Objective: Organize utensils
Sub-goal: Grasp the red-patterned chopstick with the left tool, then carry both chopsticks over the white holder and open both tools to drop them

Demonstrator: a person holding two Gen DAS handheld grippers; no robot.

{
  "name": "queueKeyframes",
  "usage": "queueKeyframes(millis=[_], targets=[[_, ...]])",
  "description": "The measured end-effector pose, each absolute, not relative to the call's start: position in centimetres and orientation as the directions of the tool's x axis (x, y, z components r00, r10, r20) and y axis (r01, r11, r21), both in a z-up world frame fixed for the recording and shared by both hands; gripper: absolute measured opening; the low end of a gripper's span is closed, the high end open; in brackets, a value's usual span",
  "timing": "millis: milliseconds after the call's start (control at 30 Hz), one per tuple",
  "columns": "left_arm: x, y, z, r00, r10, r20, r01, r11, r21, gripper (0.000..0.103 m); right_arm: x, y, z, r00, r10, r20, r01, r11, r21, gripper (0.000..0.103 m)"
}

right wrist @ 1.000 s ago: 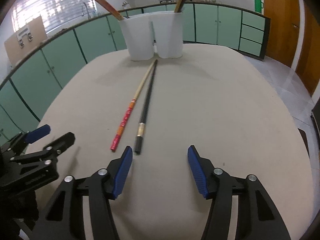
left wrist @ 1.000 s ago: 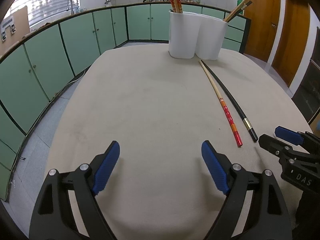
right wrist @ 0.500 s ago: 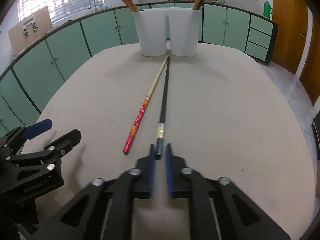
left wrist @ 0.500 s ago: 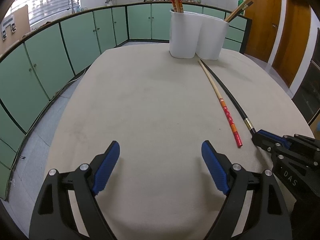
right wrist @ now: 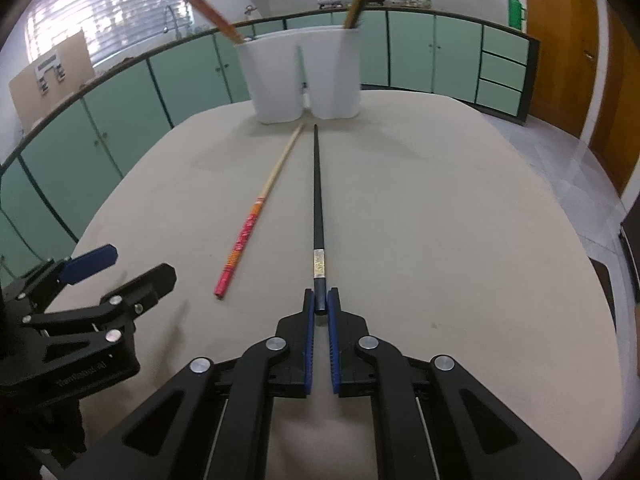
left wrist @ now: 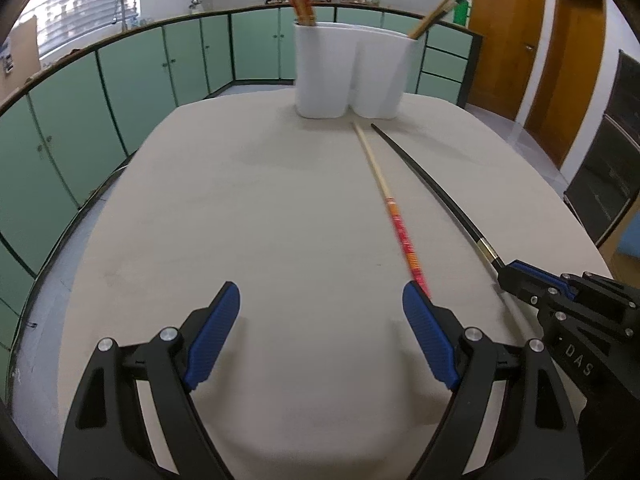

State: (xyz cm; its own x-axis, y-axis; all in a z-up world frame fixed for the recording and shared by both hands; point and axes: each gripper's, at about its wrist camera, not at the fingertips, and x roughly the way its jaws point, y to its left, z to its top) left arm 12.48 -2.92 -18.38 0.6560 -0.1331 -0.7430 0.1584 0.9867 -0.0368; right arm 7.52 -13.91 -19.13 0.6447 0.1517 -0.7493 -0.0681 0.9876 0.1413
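Black and capped with a metal band, the black chopstick (right wrist: pixel 318 196) lies on the beige tabletop (right wrist: pixel 440 220), its tip pointing at the white two-cup holder (right wrist: pixel 304 76). Your right claw (right wrist: pixel 320 304) is clamped on its butt end. Your left claw (left wrist: pixel 320 308) hovers with jaws wide apart, nothing between them. Just left of the black one lies the red-handled chopstick (right wrist: pixel 256 212), its pale tip near the holder's base. More chopsticks stand in both cups.

Black chopstick (right wrist: pixel 318 200); red-orange patterned, seemingly floral, chopstick (right wrist: pixel 256 220).
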Motion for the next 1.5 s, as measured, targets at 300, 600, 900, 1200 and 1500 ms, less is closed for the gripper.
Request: queueKeyframes(millis=[300, 600, 900, 1200, 1500], targets=[[12.7, -5.8, -19.0, 0.633, -0.155, -0.759, 0.197, 0.980, -0.035, 0.072, 7.5, -15.9, -18.8, 0.657, 0.141, -0.740, -0.044, 0.988, 0.150, 0.006], [13.4, -7.3, -19.7, 0.603, -0.143, -0.785, 0.195, 0.980, -0.028, 0.051, 7.6, -16.6, -18.9, 0.661, 0.150, -0.735, -0.040, 0.985, 0.165, 0.006], [13.1, -8.7, -19.5, 0.606, -0.139, -0.783, 0.225, 0.974, 0.002, 0.017, 7.8, -17.1, -19.0, 0.663, 0.150, -0.733, -0.032, 0.984, 0.173, 0.006], [12.8, -9.2, -19.4, 0.612, -0.124, -0.781, 0.229, 0.973, 0.025, 0.007, 7.8, -17.1, -19.1, 0.665, 0.146, -0.733, -0.026, 0.985, 0.172, 0.006], [12.7, -8.7, -19.2, 0.613, -0.130, -0.779, 0.215, 0.977, 0.007, 0.005, 7.6, -17.4, -18.6, 0.678, 0.146, -0.721, -0.026, 0.984, 0.175, 0.006]])
